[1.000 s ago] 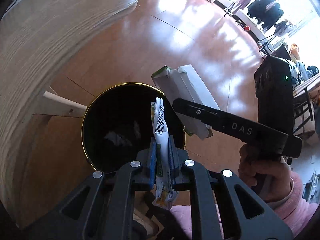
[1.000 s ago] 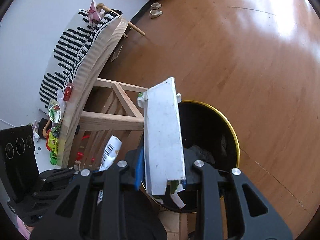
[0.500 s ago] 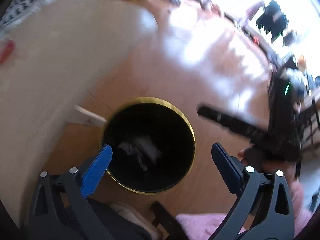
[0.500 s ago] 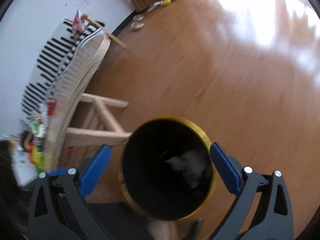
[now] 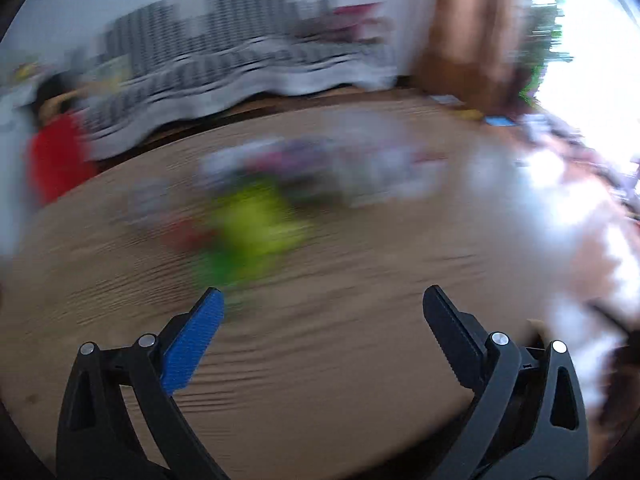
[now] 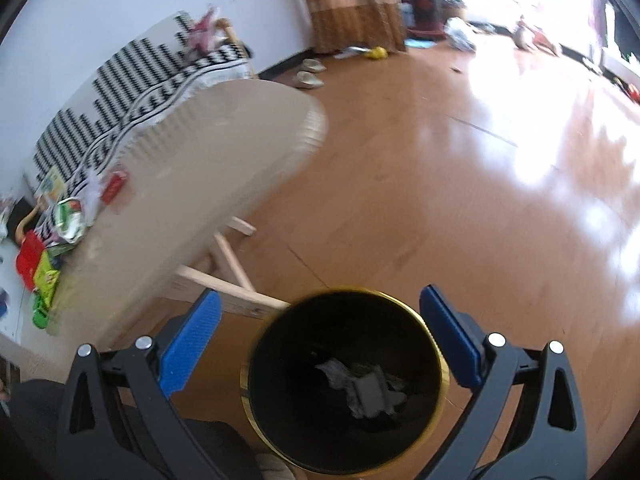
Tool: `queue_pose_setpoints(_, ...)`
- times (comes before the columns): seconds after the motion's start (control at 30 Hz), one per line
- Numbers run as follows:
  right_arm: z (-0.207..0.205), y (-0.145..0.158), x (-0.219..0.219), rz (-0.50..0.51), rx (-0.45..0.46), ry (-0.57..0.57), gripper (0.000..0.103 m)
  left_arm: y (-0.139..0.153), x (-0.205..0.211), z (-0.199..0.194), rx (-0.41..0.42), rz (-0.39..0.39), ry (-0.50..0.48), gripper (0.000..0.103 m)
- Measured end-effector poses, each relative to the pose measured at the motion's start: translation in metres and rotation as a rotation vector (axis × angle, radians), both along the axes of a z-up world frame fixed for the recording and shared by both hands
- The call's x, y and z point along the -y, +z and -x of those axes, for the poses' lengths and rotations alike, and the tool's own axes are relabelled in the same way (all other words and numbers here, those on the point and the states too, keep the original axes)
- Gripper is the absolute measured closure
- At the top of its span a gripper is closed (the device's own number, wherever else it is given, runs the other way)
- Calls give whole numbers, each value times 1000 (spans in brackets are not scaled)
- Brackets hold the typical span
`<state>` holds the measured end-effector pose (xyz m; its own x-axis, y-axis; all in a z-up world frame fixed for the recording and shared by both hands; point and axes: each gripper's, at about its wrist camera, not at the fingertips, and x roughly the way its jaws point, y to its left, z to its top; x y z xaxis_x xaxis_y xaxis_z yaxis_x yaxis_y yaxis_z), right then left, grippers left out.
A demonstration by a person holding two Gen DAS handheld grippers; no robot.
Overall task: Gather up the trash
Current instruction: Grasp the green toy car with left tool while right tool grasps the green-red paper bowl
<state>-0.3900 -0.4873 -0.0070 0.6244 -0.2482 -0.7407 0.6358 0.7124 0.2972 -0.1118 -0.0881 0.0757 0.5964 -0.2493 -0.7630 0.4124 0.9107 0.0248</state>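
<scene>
My right gripper (image 6: 320, 304) hangs open above a black bin with a gold rim (image 6: 440, 364); crumpled trash (image 6: 364, 388) lies at its bottom. Nothing is between the right fingers. My left gripper (image 5: 324, 300) is open and empty over the round wooden table (image 5: 320, 360). This view is heavily blurred. A smeared yellow-green wrapper (image 5: 256, 228) lies just beyond the left fingertips, with pale and pinkish wrappers (image 5: 360, 168) behind it. In the right wrist view, green, red and silver wrappers (image 6: 60, 232) sit on the table's far left part.
The table (image 6: 224, 152) stands left of the bin on light wooden legs (image 6: 232, 260). A black-and-white patterned cloth (image 6: 132, 80) covers furniture against the white wall. Shiny wooden floor (image 6: 480, 200) spreads to the right. A brown curtain (image 6: 352, 4) hangs at the back.
Both grippers opened; the wrapper and the white carton left them and are gone from view. The left gripper swung from the bin to over the tabletop. The right one rose above the bin.
</scene>
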Motion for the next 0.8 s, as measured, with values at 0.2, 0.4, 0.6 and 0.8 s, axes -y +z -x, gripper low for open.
queue_pose_setpoints(0.2,-88,63,-46,49,90,217,7,-19,-46,-48,-79,-3,29,6)
queue_pose_setpoints(0.4,-192,117,-120,96,156,471,7,-32,-49,-66,-99,6,2,7)
queue_pose_setpoints(0.6,-289,114,-187,163,83,623,7,-46,-45,-89,-129,18,4,10)
queue_pose_setpoints(0.8,-355,92,-221,212,13,688,15,-60,-49,-107,-202,28,5,28)
